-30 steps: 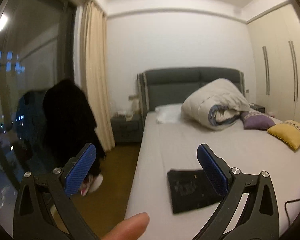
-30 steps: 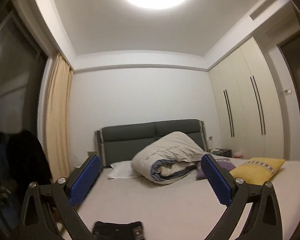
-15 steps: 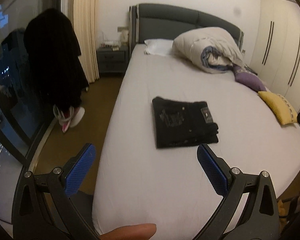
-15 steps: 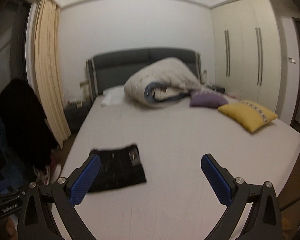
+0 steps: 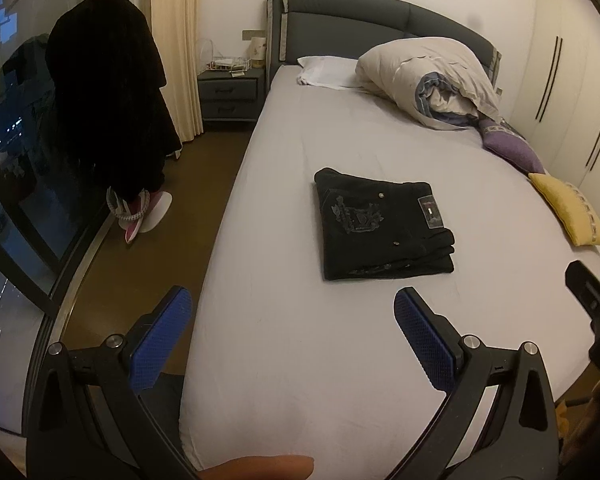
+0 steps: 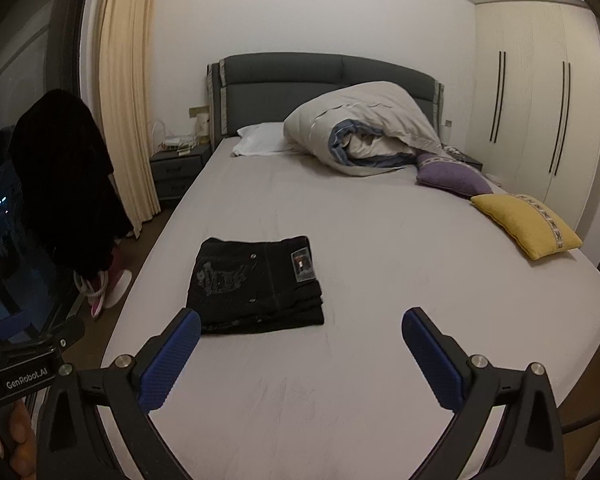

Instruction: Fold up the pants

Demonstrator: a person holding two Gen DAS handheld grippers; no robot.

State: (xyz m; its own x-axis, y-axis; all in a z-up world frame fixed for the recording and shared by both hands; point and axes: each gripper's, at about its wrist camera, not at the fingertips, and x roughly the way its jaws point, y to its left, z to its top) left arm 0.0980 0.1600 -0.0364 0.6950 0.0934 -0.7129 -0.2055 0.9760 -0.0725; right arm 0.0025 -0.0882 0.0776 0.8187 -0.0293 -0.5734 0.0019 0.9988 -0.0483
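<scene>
Pants [image 5: 382, 226] lie folded into a compact black rectangle on the bed [image 5: 300, 360], flat on the grey sheet, with a small label patch facing up near one corner and stacked fold edges on the side nearest the cameras.

Left hand-held gripper [image 5: 292, 338] — jaws spread wide, blue pads well apart, nothing between them. It hangs above the near end of the bed; the pants sit ahead of it and slightly toward its right finger, well apart from both fingertips. A fingertip [image 5: 260, 467] of the person shows at the bottom edge of the left wrist view.

Right hand-held gripper [image 6: 300, 350] — likewise fully open and empty. The pants lie ahead and to its left, their near edge appearing just beyond the left pad in this view, but not touching it. Part of the left unit's body, marked "GenRobot.AI", is visible at the lower left of the right wrist view, with a hand [image 6: 18, 438] around it.

Farther ahead of both grippers: a bundled duvet [image 6: 364, 132] and a white pillow [image 6: 260, 140] against the grey headboard [image 6: 280, 80]. Ahead and to the right, a purple cushion [image 6: 452, 178] and a yellow cushion [image 6: 526, 224] rest near the bed's edge. To the left, a dark garment [image 5: 108, 96] hangs by the window, beside a cream curtain [image 6: 124, 100] and a nightstand [image 5: 230, 96].
</scene>
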